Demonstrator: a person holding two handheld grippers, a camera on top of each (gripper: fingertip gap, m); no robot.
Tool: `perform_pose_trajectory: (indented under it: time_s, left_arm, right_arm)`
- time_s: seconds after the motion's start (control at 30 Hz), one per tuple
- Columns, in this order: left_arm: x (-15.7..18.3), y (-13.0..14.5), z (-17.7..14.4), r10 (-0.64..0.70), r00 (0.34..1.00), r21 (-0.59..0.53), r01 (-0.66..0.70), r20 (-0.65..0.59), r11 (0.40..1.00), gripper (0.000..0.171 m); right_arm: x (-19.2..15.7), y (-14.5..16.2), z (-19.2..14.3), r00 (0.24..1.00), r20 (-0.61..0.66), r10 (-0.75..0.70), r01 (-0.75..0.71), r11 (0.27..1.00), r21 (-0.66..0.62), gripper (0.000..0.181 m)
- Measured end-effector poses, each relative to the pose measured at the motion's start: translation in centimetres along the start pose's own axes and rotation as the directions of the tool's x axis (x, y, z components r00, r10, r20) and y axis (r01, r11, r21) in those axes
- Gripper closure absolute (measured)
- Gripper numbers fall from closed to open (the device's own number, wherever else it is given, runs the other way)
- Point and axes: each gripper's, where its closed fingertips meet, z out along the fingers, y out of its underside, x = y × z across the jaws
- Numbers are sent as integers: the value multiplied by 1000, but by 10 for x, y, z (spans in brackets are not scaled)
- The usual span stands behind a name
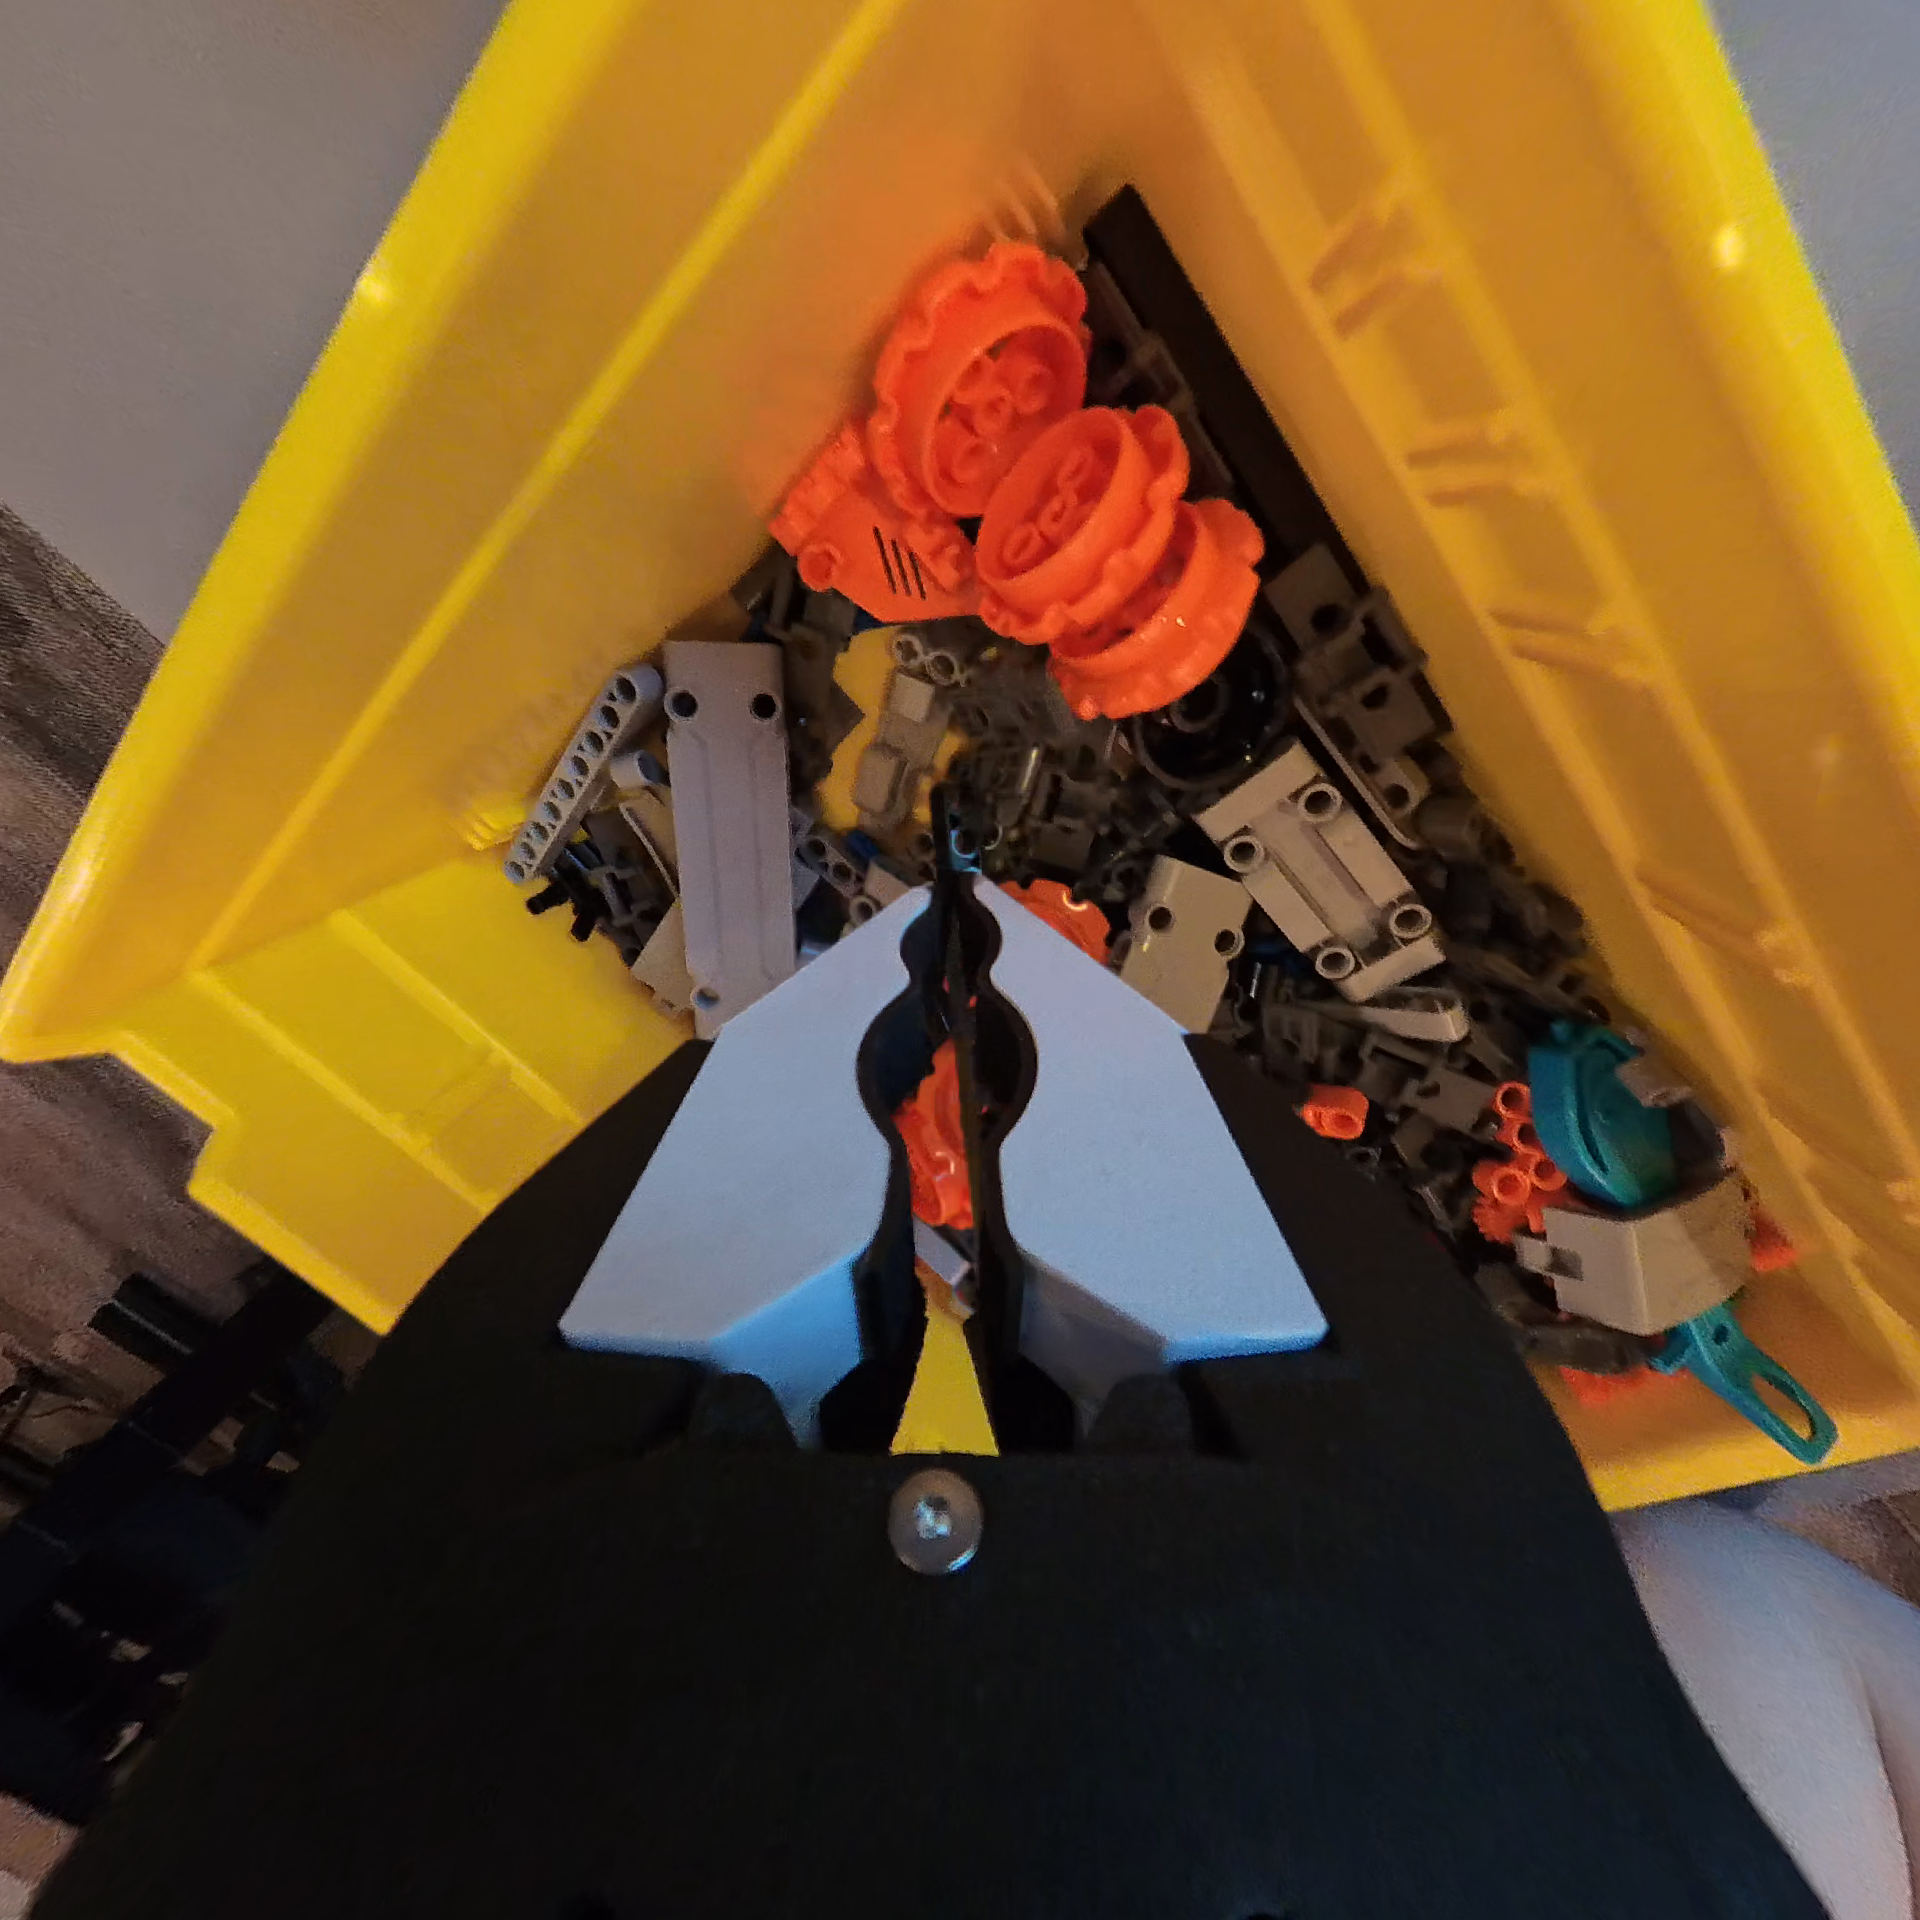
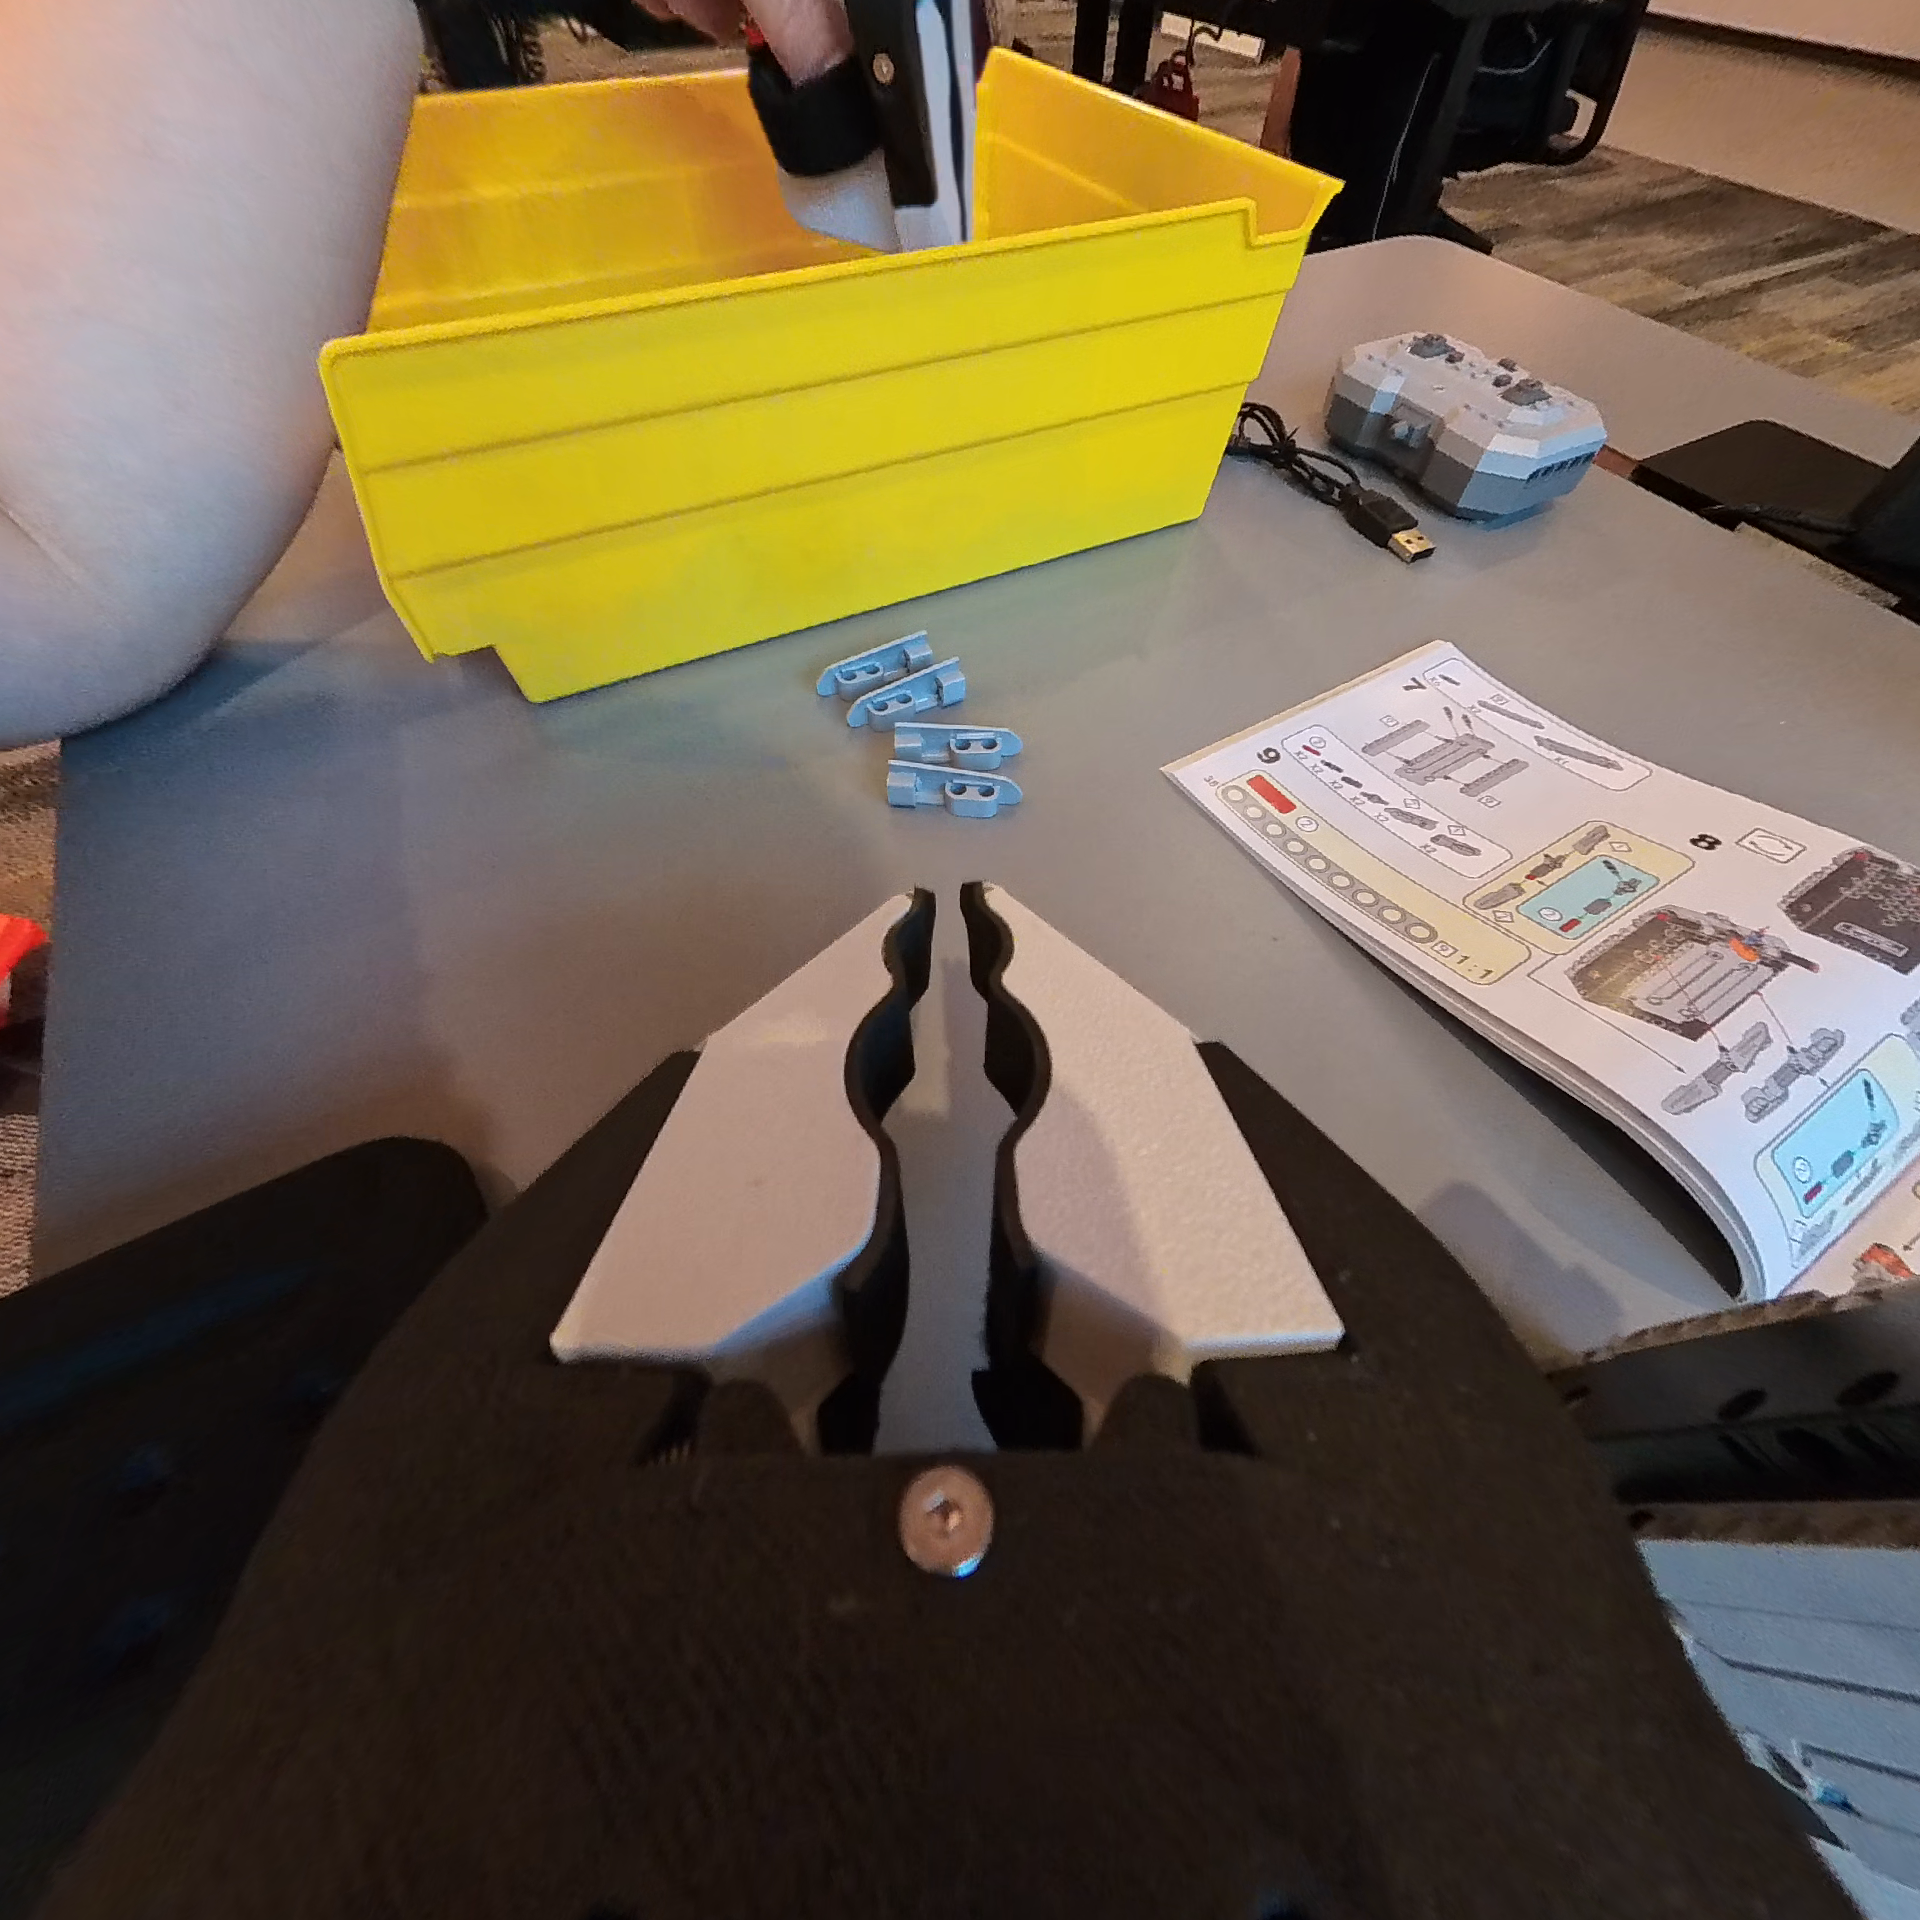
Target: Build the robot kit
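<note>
Closest to the right wrist camera, right gripper (image 2: 948,894): jaws narrowed to a slim slit with grey table (image 2: 416,883) showing through, nothing between them, hanging just over a bare patch. Just beyond its tips, four small blue-grey pieces (image 2: 925,727) laid out in a loose column on the table, near one another, close to the front wall of the yellow bin (image 2: 779,468). Off to the right, an open instruction booklet (image 2: 1558,914) lying flat; farther back a grey control box (image 2: 1465,421) with a black USB cable (image 2: 1351,499) beside it. Over the bin, left gripper (image 2: 925,208) pointing down inside, tip hidden behind the near wall. Closest to the left wrist camera, the same left gripper (image 1: 951,894): jaws drawn almost together, seemingly pinched on a thin black rod (image 1: 961,1039) that runs up between them and pokes out past the tips. Below it, inside the yellow bin (image 1: 520,520), a jumbled heap of building parts: orange wheels (image 1: 1039,488) stacked toward the far corner, a long grey panel (image 1: 727,821) to the left, a teal piece (image 1: 1590,1122) to the right, plenty of dark grey and black bits between. So far laid out on the table: only the four small pieces; everything else in the bin.
</note>
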Motion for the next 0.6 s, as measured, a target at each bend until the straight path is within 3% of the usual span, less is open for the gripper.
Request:
perform_pose_trajectory:
  time_s: [0.43,0.6]
  left_arm:
    - [-1,10,-16,-5,999,-17,5,37,1000,171]
    - [4,15,-21,-8,1000,-3,8,-5,1000,171]
  right_arm:
    - [4,4,5,994,59,96,-96,995,-3,177]
    - [6,4,4,991,63,115,-116,993,3,177]
